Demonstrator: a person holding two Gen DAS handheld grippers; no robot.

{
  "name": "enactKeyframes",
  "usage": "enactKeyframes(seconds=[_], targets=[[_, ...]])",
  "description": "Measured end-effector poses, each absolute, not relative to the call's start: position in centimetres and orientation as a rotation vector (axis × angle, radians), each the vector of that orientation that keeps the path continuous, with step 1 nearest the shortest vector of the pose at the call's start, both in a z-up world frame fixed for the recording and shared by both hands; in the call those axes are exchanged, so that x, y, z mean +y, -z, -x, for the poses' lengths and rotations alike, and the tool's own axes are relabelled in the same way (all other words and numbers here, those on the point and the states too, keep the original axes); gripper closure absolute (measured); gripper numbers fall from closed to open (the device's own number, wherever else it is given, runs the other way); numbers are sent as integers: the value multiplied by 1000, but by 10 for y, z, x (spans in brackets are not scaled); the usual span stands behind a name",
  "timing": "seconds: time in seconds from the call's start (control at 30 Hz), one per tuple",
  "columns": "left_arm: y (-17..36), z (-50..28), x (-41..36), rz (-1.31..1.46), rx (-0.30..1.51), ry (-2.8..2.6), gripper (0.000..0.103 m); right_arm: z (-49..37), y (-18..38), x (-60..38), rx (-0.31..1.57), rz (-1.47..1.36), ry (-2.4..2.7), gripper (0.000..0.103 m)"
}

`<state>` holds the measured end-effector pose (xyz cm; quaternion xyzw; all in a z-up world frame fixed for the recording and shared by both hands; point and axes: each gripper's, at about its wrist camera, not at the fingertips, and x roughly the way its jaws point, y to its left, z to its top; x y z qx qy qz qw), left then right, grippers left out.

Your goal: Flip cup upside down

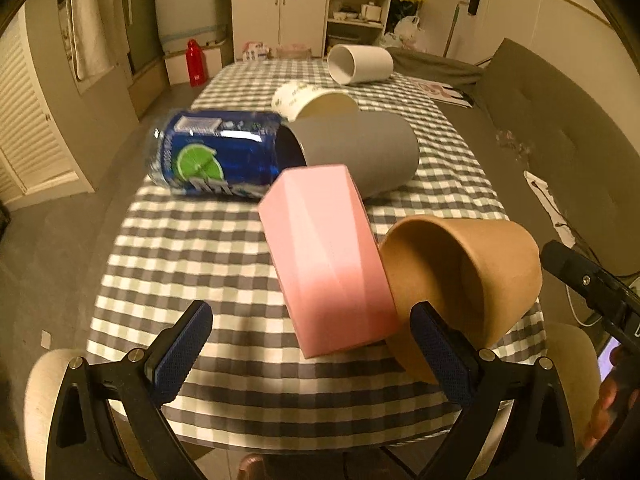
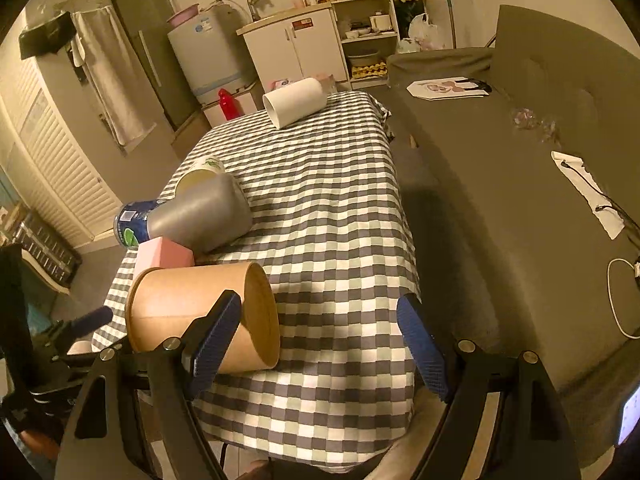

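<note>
Several cups lie tipped on their sides on the table (image 1: 224,264), which is covered with a grey-and-white checked cloth, so none is yet standing mouth-down. The likeliest target, judging from where both tools are aimed, is the brown paper cup (image 1: 472,280) at the near right corner: it lies on its side, mouth facing the left wrist camera and flat base facing the right wrist camera, and it leans against a pink box (image 1: 326,260) that probably keeps it from rolling.

The left hand-held gripper (image 1: 316,354) hovers low at the near edge with its jaws spread wide and nothing between them; its right finger overlaps the cup's rim in the view, though contact cannot be confirmed. The right hand-held gripper (image 2: 324,340) is likewise wide open and empty, its left finger crossing in front of the cup's base, as if lining up to pinch the wall.

Farther back, a grey cup (image 1: 360,152) lies on its side with a blue can (image 1: 212,156) at its mouth, a printed paper cup (image 1: 312,102) behind it, and a white cup (image 1: 360,64) near the far end, well apart from the rest.

Turning the brown cup over will call for a grasp across its wall, then a rotation so the rim lands on the cloth
</note>
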<state>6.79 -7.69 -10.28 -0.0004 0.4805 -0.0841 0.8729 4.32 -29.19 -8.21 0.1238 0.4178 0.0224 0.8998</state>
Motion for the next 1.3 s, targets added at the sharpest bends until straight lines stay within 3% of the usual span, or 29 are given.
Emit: enactKeyframes(seconds=[0.2,0.27,0.33,0.5,1.3], targets=[[112,-69,-77,36,1038,216,12,-45,84,-295,863,-273,-40,23],[115,-71,-76,56,1051,226,20,-46,85,-295,863,-273,-37,23],[120,-72,-77,66,1073,240,35,-46,85,-295,864,-271,-37,23],[123,-72,-80,70,1075,271,45,-47,85,-293,864,-257,-37,23],[62,-44,-48,45,952,297,48,-34,57,-268,816,-177,-51,23]])
